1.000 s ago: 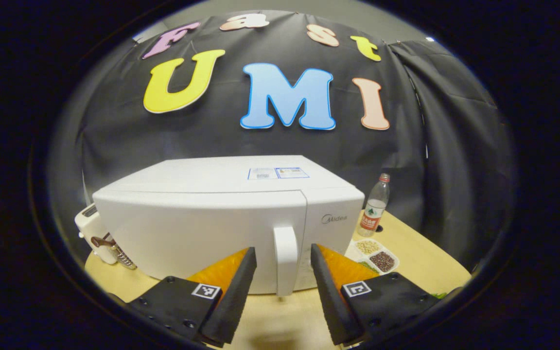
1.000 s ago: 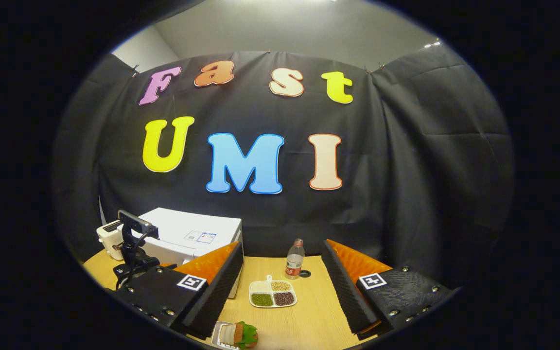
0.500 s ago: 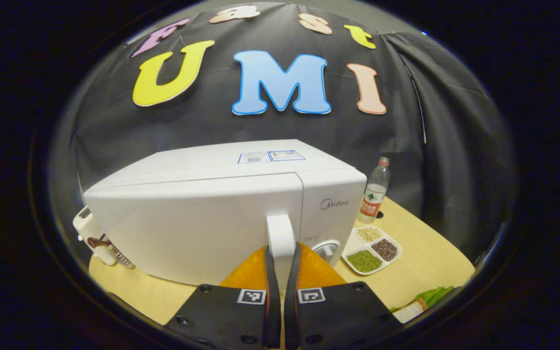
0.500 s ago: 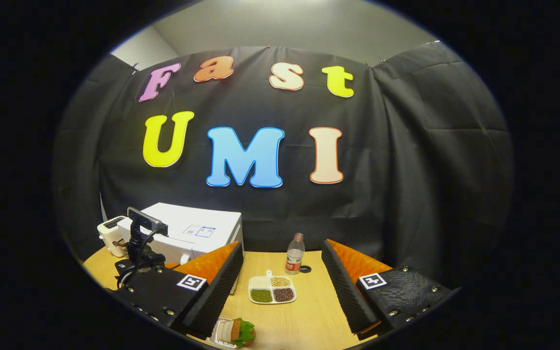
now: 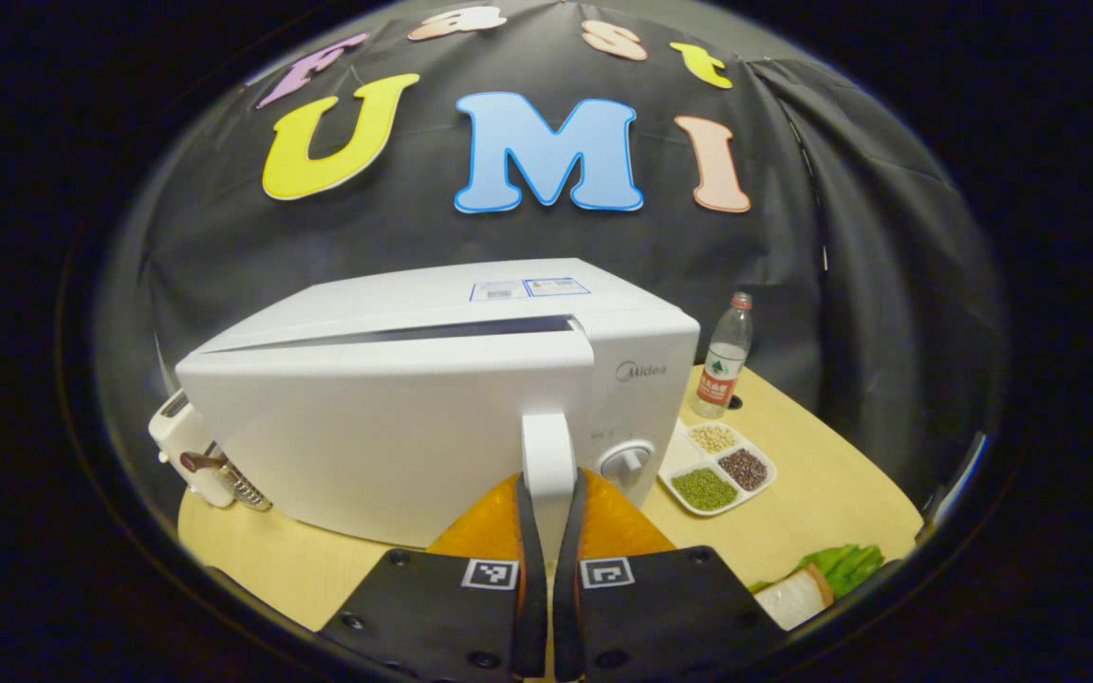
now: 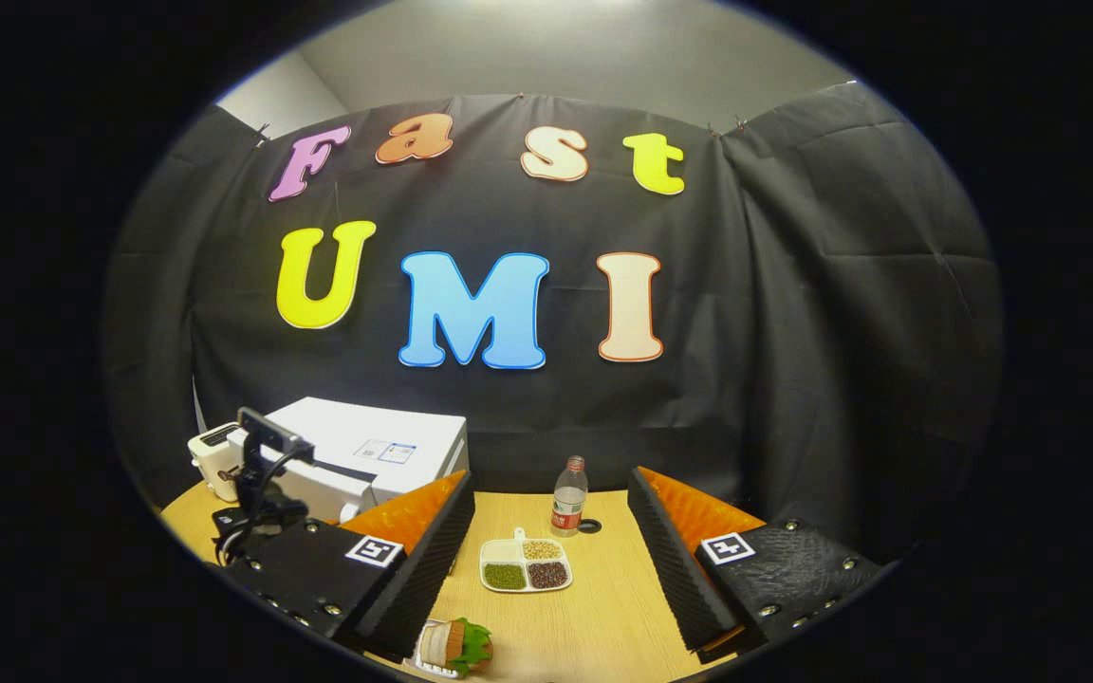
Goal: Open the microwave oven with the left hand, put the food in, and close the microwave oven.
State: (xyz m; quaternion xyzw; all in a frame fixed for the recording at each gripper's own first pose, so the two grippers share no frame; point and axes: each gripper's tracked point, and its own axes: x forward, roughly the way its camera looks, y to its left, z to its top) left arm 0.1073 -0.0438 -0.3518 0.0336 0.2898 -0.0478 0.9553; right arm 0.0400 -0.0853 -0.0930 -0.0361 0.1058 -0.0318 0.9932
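The microwave oven (image 5: 433,398) sits on the wooden surface (image 5: 822,493), its long side running left to right, its door (image 5: 385,427) ajar with a dark gap along the top edge. The left gripper (image 5: 547,531) has its jaws clamped on the upright door handle (image 5: 547,455). Right of the oven lie a divided bean tray (image 5: 717,470) and a water bottle (image 5: 723,356); a toaster (image 5: 188,451) stands at its left. The sandwich (image 6: 456,645) lies near the front edge. The right gripper (image 6: 546,560) hovers with jaws spread wide, holding nothing.

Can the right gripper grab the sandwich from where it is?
Probably yes. The right gripper is open, and the sandwich lies just below its fingers on bare table, a bit to the left, with nothing in between.
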